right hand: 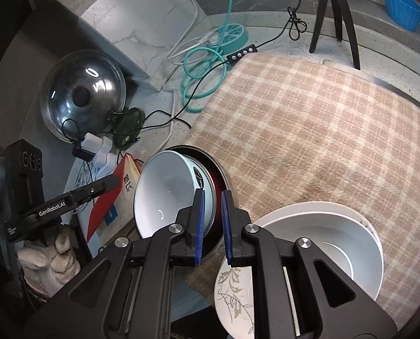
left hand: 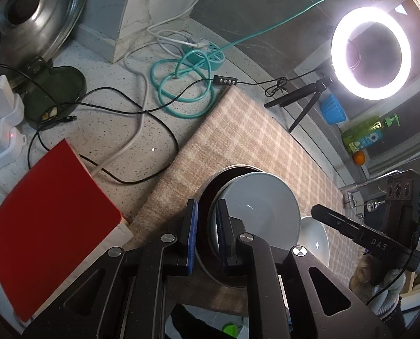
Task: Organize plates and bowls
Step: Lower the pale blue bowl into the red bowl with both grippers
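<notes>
Both grippers, left (left hand: 208, 234) and right (right hand: 212, 223), have jaws clamped on opposite rims of the tilted grey bowl (right hand: 167, 195). Stacking appears underway; next likely means carrying it to the white bowl (right hand: 337, 243) at four o'clock.

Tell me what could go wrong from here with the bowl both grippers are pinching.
1. The pale bowl sits tilted inside the steel bowl, whose rim the left gripper and right gripper appear to pinch. Lifting unevenly could let it slide out.
2. The white bowl on the floral plate lies right beside the right gripper, so a sideways move may knock it.
</notes>
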The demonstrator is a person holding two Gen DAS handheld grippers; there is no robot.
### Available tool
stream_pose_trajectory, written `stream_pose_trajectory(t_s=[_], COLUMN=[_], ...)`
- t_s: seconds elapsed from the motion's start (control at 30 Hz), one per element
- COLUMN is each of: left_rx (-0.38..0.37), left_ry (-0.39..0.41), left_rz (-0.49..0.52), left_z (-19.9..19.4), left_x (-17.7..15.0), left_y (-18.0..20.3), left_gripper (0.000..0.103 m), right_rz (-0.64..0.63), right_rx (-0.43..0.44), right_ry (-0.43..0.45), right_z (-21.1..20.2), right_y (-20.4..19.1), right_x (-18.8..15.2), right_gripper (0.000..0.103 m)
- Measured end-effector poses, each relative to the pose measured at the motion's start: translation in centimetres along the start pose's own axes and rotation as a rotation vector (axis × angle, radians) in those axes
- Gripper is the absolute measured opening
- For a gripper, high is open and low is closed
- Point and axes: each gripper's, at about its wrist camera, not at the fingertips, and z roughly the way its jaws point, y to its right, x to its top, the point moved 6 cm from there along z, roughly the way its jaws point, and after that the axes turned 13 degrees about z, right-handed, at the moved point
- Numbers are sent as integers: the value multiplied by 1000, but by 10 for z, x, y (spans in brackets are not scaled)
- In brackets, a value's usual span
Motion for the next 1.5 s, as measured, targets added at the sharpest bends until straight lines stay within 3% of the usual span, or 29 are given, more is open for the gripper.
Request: stream_pose_trajectory(t_s=[0.47, 0.7, 0.87, 1.13, 1.5], left_rx=[2, -4, -1, -37, -45], left_ry=[-1, -12, -27, -55, -85], left_rz=[-27, -20, -14, -28, -17], left_z=[-2, 1, 6, 19, 29], left_x=[-5, -8, -14, -21, -25], left_y=[-8, -7, -8, -11, -8], left_gripper=[12, 12, 12, 12, 12], right_rz=[-72, -43, -4, 112, 117], right_rx=[-56, -30, -10, 18, 21], right_ry=[-40, -62, -13, -51, -80], right_z=[19, 22, 4, 12, 25], right_y=[-9, -6, 3, 30, 30], right_x=[-8, -11, -9, -12, -18], right_gripper=[7, 6, 6, 6, 7])
